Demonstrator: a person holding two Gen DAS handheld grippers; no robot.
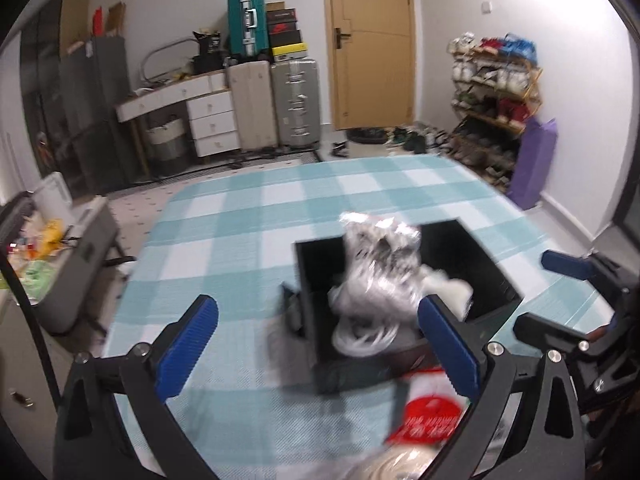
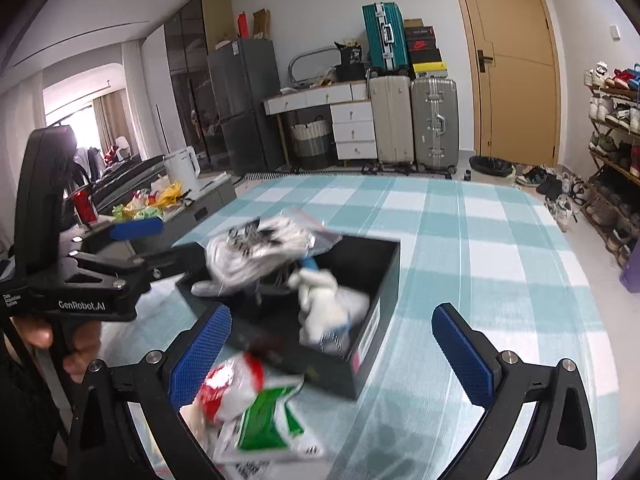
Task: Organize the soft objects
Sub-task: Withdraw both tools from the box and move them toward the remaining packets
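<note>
A clear plastic bag holding something soft in white and black sits blurred at the top of an open black box, leaning over the box's 9 o'clock wall in the right wrist view. Deeper inside lie a white plush toy and coiled white cord. The box rests on a tabletop covered in a teal-and-white check cloth.

At the box's 6 o'clock corner, on the cloth, lies a crumpled packet printed red and white, with a green-and-white packet touching it.

The left hand-held gripper stands wide, its blue pads at 8 o'clock and 4 o'clock of the frame, nothing between them touching. The right hand-held gripper is equally wide and holds nothing; the red packet lies just inside its 8 o'clock pad. In the right wrist view a hand grips the left tool's handle at 9 o'clock.

Beyond the tabletop at 12 o'clock stands a tan wooden door. At 11 o'clock are a beige and a silver suitcase, with a teal suitcase and shoeboxes stacked above, beside a white chest of drawers. A crowded shoe rack fills 2 o'clock, a purple bag below it. At 9 o'clock a low grey unit carries bright wrappers.
</note>
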